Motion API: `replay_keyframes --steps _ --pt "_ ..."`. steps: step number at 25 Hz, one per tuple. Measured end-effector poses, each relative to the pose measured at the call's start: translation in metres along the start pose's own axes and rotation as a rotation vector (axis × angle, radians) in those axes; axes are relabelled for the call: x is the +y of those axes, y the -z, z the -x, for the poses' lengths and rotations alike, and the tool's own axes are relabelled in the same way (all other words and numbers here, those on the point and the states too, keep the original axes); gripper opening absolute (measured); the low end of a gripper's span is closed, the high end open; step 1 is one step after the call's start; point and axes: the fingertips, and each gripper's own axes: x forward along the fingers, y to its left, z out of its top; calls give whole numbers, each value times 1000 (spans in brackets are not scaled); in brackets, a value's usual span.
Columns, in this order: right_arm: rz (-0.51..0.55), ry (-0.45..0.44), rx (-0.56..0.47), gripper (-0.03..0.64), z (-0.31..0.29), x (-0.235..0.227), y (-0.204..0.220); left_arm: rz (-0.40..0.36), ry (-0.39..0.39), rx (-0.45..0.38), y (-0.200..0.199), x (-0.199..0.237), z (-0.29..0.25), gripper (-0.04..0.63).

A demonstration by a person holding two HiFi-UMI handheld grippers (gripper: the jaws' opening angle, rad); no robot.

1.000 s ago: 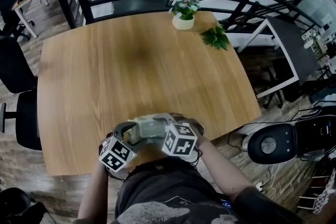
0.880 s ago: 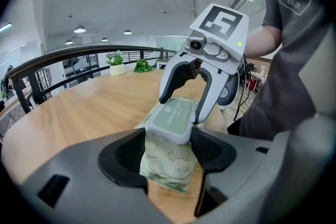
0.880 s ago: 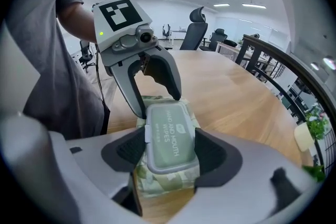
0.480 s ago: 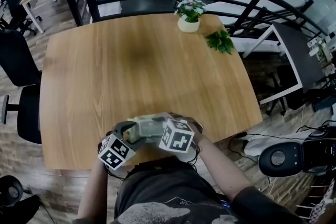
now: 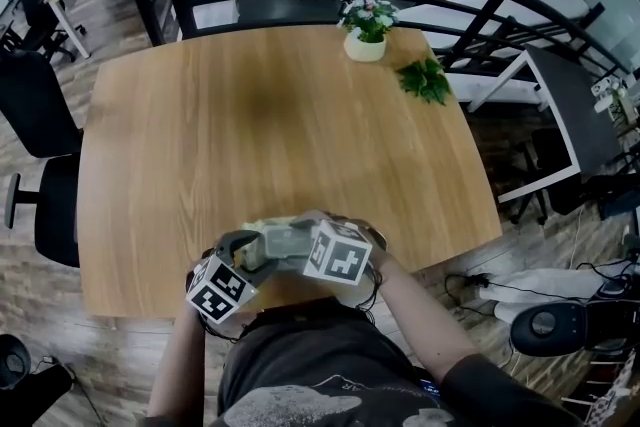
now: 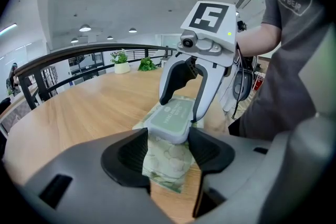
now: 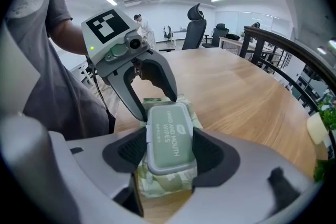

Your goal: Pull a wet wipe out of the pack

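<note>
**Two grippers on the wipe pack, lid down**

And there it was, the wet wipe pack [image 5: 283, 240] lay flat on the near edge of the wooden table [image 5: 250, 115], right in front of the person, with a gripper at each end. The left gripper [image 6: 168, 147] had just been closing its jaws, and the pack's near end sat between them, dark pads tight against both of its sides. Opposite it, nose to nose, the right gripper [image 7: 169, 152] pointed down steeply and bracketed the other end. Its pads were snug against the long edges of the grey-green lid [image 7: 169, 136]. So both were grasping the pack. The lid, printed "HAND AND MOUTH WIPES", lay flat and closed. The soft patterned wrapper bulged out below it, towards the right gripper's camera. Far across the table stood a potted plant [image 5: 366, 30], and beside it lay a green sprig [image 5: 425, 80].
</note>
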Motion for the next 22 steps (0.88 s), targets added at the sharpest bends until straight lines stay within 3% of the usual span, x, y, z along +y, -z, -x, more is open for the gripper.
replay_keyframes --steps 22 --pt "-25 -108 2 285 -5 -6 2 14 -15 -22 -2 2 0 250"
